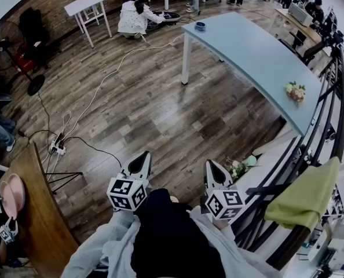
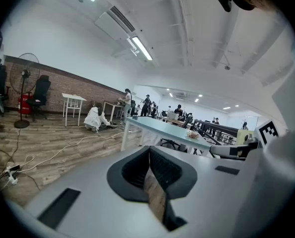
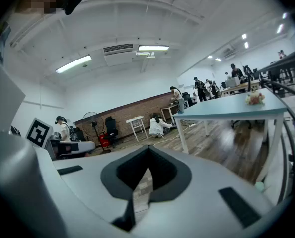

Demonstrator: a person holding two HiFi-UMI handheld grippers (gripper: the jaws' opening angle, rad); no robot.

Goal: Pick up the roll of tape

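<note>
On the far left stands a curved brown wooden table (image 1: 36,213) with a pink round plate-like thing (image 1: 13,194) on it, and a white power strip (image 1: 57,149) lies on the wooden plank floor (image 1: 149,109) near it. The person holds both claws low, close to the body and over the floor. The left gripper (image 1: 141,162) has its two jaws closed together with nothing between them. The right gripper (image 3: 147,153) is the same, pinched tight and empty. Further right is a long pale blue table with white legs (image 1: 259,51). At its far end sits a small blue round thing (image 1: 200,26). I think that is the roll of tape, but it is too small to be sure. It is well away from both claws. A little bunch of flowers (image 1: 296,91) sits at the near end of that table, and a green cloth (image 1: 305,196) hangs on a black rail (image 1: 334,109) on the far right. A tape roll should be light and hard, like a ring, with smooth sides that may slip. I think the best hold is on the ring wall, one jaw in the hole and one outside, squeezed gently.
</note>
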